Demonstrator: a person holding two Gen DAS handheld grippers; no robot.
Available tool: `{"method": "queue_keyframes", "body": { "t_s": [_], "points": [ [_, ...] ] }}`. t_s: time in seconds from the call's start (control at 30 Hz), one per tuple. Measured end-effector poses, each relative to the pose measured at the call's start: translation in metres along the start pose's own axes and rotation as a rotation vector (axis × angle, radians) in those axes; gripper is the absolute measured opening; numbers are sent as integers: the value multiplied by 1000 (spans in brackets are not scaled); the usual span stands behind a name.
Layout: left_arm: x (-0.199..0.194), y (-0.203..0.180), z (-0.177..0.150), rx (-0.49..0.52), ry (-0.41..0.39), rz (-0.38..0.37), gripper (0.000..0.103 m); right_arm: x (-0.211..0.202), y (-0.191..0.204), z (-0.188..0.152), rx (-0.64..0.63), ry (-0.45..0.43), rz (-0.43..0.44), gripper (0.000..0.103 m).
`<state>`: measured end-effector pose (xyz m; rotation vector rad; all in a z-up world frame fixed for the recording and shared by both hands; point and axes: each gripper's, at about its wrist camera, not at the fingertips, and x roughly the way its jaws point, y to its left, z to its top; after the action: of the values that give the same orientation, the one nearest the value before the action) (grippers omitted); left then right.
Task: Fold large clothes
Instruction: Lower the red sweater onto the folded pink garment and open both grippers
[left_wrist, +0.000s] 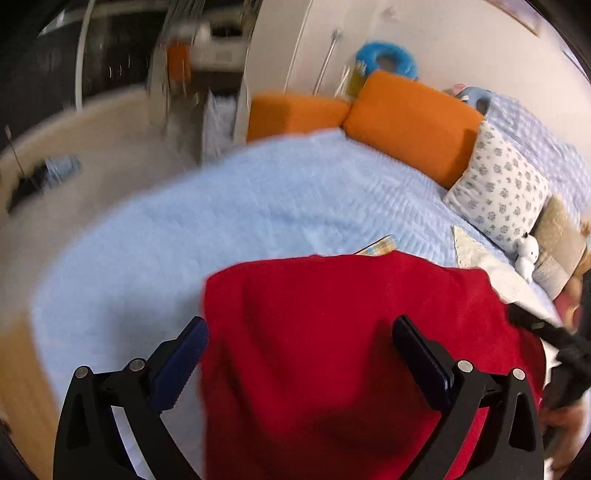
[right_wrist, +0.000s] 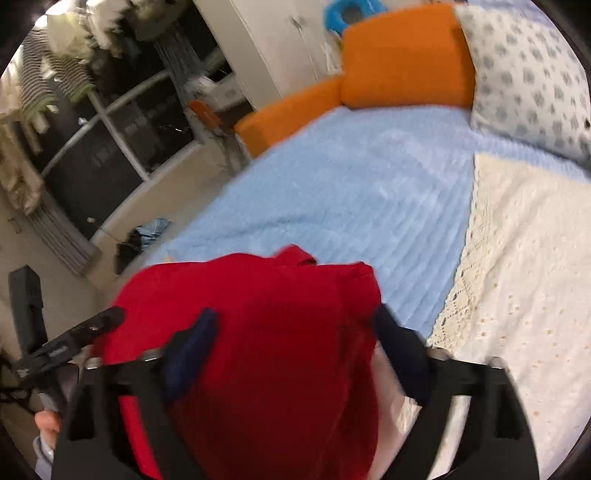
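Folding step, by the look of it midway: red garment (left_wrist: 332, 369) bunched into a rough block on the light blue bedspread (left_wrist: 221, 206), straight ahead of both tools and running between their fingers.

Left gripper (left_wrist: 300, 325): spread wide, blue pads on either side of the red cloth, pinching nothing. Right gripper (right_wrist: 297, 315): likewise spread, the garment heaped between its fingers, no clamp visible, though blurred.

Next move, as a judgement: closing each gripper on a near edge or corner, then carrying that edge forward across the bedspread for another fold. Calls for finding a single layer rather than the whole bundle, and for matched travel of the two tools to keep the edge straight.

Counted, left to right beyond the grippers: one red garment; one bedspread; two orange cushions (left_wrist: 295, 114) (left_wrist: 413, 118); one blue ring (left_wrist: 388, 59) behind them; one flower-patterned pillow (left_wrist: 498, 188); one small white plush toy (left_wrist: 526, 253); one cream lace cloth (right_wrist: 524, 258) to the right.
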<state>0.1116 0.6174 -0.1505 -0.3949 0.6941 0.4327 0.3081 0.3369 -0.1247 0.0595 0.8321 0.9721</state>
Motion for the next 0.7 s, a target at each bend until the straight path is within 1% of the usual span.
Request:
{"method": "queue_keyframes", "body": {
  "t_s": [0.03,0.07,0.1,0.17,0.2,0.23,0.27,0.3,0.33,0.4,0.43,0.47,0.5,0.53,0.57,0.6,0.67,0.7],
  "points": [
    [-17,-4,-4,11,-23,-7,101,-20,6,-5,-26,-25,21,93],
    [-41,-9,-13,17,-62,-4,101,-37,11,-12,-47,-50,23,99],
    [-60,-12,-24,16,-89,19,101,-62,18,-27,-85,-87,21,98],
    [-77,-16,-46,19,-110,43,101,-86,24,-52,-137,-94,16,98],
    [-76,-17,-58,19,-94,74,101,-88,25,-67,-159,-67,-4,98],
    [-70,-18,-66,21,-64,94,101,-82,24,-79,-183,-21,-34,98],
    [-57,-18,-75,18,-6,95,101,-75,22,-86,-197,4,-70,97],
    [-42,-16,-81,0,47,83,101,-59,17,-95,-207,47,-140,98],
    [-30,-10,-87,-46,77,55,101,-48,9,-100,-190,70,-139,98],
    [-28,-1,-88,-109,90,4,101,-41,-4,-103,-118,74,-103,98],
    [-37,-1,-86,-124,77,12,101,-46,-3,-102,-108,61,-96,98],
    [-44,-3,-86,-109,58,38,101,-52,0,-102,-115,44,-98,98],
    [-57,-9,-85,-66,21,88,101,-64,7,-103,-146,15,-99,98],
    [-67,-15,-86,-35,-10,119,101,-74,13,-105,-176,-1,-81,98],
    [-83,-22,-89,-2,-59,148,101,-87,21,-110,-208,-20,-53,98],
    [-100,-28,-92,17,-106,157,101,-108,30,-117,-244,-68,-34,98],
    [-137,-41,-104,37,-211,156,101,-138,40,-130,-276,-145,-12,98],
    [-154,-48,-112,46,-260,152,101,-160,46,-141,-293,-199,4,98]
  ]
}}
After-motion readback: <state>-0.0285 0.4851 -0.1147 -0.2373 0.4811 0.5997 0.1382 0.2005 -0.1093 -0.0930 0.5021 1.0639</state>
